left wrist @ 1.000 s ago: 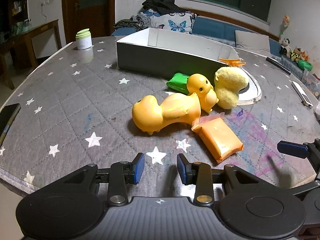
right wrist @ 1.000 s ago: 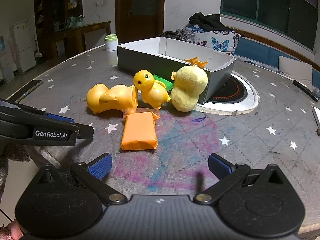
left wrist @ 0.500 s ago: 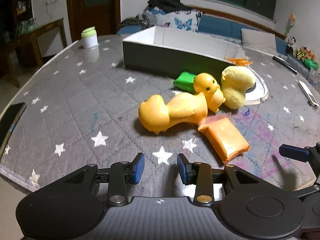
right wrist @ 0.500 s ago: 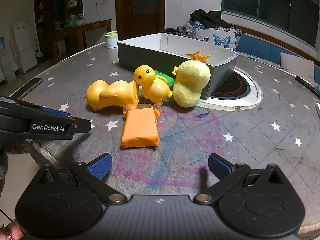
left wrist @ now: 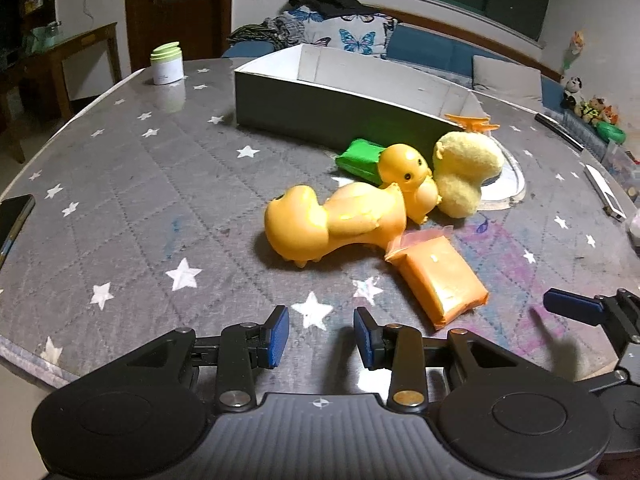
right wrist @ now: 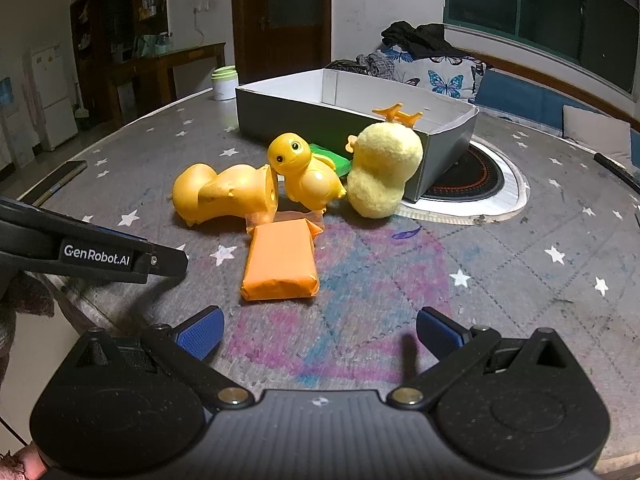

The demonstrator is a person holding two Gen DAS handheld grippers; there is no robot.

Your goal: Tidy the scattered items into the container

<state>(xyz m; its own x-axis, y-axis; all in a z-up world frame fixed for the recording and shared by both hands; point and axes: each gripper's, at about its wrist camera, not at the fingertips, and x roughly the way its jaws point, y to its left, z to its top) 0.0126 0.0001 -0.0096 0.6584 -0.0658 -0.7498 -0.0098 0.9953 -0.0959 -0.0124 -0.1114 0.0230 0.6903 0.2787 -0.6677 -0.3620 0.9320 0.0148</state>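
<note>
The left gripper (left wrist: pixel 318 334) hovers over the near edge of the grey star-patterned round table (left wrist: pixel 120 184); its jaws stand partly apart with a narrow gap and hold nothing. The right gripper (right wrist: pixel 318 334) has its jaws spread wide and empty, aimed at the flat orange wrapped packet (right wrist: pixel 281 264). Behind the packet, touching one another, lie a toppled yellow plastic duck (right wrist: pixel 224 194), an upright small yellow plastic chick (right wrist: pixel 306 178), a green block (right wrist: pixel 330 160) and a yellow plush toy (right wrist: pixel 382 170) leaning against the grey open cardboard box (right wrist: pixel 280 118).
</note>
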